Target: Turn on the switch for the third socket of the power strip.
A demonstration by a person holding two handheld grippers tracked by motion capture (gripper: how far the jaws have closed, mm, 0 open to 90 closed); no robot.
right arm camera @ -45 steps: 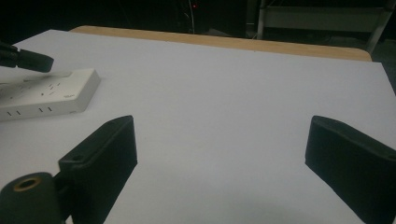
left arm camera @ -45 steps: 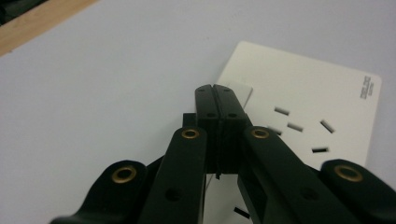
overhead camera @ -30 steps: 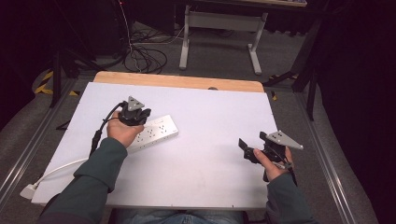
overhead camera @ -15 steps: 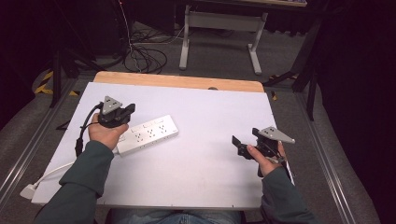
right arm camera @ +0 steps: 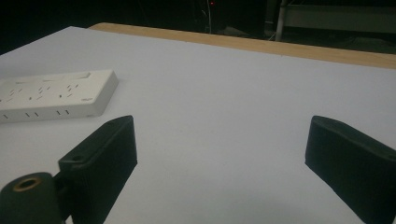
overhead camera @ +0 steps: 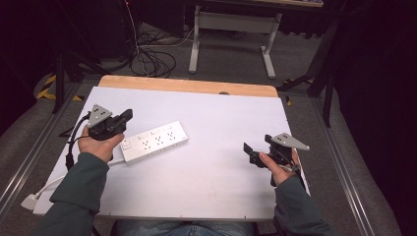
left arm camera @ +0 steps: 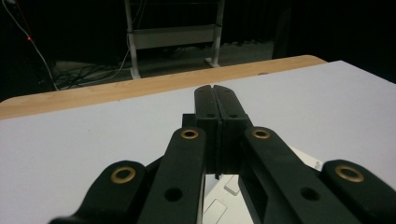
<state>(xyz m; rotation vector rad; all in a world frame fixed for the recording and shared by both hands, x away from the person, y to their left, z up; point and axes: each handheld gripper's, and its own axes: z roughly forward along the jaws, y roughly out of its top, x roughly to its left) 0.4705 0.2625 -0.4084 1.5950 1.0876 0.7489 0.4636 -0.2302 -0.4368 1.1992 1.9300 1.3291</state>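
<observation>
Broadly, largest to smallest:
Counter: a white counter (overhead camera: 216,182) with a bare wooden strip along its far edge; grey floor lies around it, and a metal frame stands behind it in the dark.
Person: two forearms in green sleeves come in from the near edge, one at each side of the counter, each hand holding a claw.
Power strip: a white power strip (overhead camera: 153,141) lies flat on the left half of the counter, set at a slant with its right end farther from the person. Its white cord (overhead camera: 46,189) leaves the left end and runs off the near left corner of the counter. In the right claw view it lies at the upper left (right arm camera: 53,94), well apart from that claw's jaws.
Left claw: the left claw (overhead camera: 127,115) is held above the counter just beside the strip's left end. It is clenched and holds nothing; in the left claw view its jaws (left arm camera: 216,116) press flat against each other, with a corner of the strip showing below them.
Right claw: the right claw (overhead camera: 247,153) hovers near the counter's right edge, well apart from the strip, pointing left. It is released, its jaws standing wide with bare white counter between them (right arm camera: 222,149).
</observation>
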